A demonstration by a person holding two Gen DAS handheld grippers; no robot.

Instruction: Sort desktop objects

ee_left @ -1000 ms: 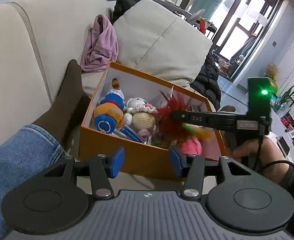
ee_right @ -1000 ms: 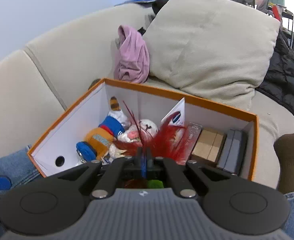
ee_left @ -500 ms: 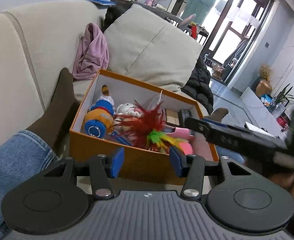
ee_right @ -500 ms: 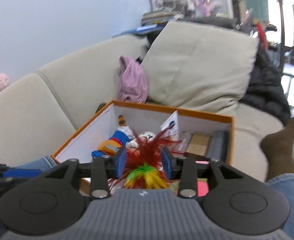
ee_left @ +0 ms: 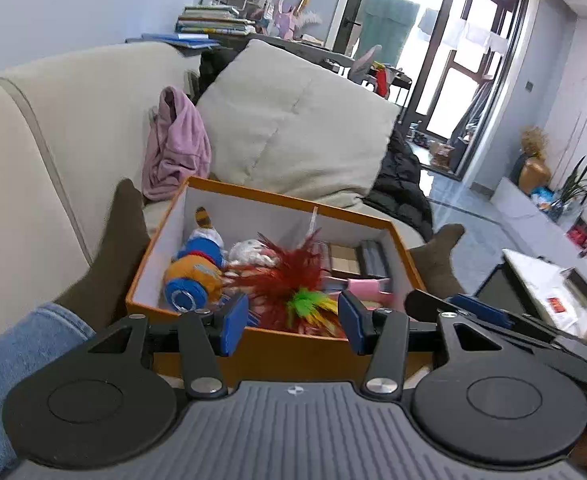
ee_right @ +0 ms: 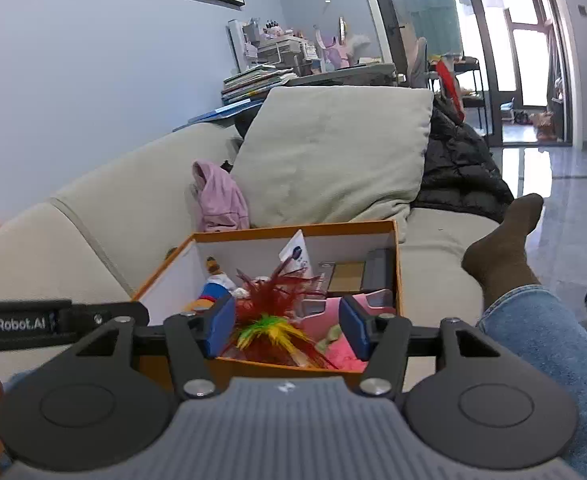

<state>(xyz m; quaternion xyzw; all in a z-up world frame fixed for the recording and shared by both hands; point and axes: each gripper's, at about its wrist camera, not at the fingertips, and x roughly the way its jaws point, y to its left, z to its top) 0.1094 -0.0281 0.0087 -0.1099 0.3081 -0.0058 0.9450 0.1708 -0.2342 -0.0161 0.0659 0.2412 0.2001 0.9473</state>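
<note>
An orange box [ee_left: 277, 350] [ee_right: 398, 272] with white inside walls sits on the sofa between a person's legs. A red, green and yellow feather toy [ee_left: 293, 284] [ee_right: 271, 320] lies in it beside a blue and orange plush [ee_left: 197, 272], a white plush [ee_left: 249, 250], a pink item [ee_left: 367, 285] and wooden blocks [ee_left: 345, 258]. My left gripper [ee_left: 291, 326] stands open before the box's near wall, empty. My right gripper [ee_right: 285, 326] hangs over the near rim, its jaws opening and touching nothing, the feather toy lying in the box beyond them. Its blue-tipped finger [ee_left: 477, 310] reaches in from the right.
A beige sofa back [ee_left: 73, 120], a large cushion [ee_left: 297, 128], a pink cloth [ee_left: 175, 148] and a black jacket [ee_left: 401, 184] ring the box. Socked feet [ee_left: 121, 240] [ee_right: 501, 248] and jeans legs [ee_right: 549, 340] flank it. A low white table [ee_left: 549, 284] stands to the right.
My right gripper let go of the feather toy, which now lies in the box, and drew back towards the near rim with jaws spread. The left gripper shifted slightly and stayed open.
</note>
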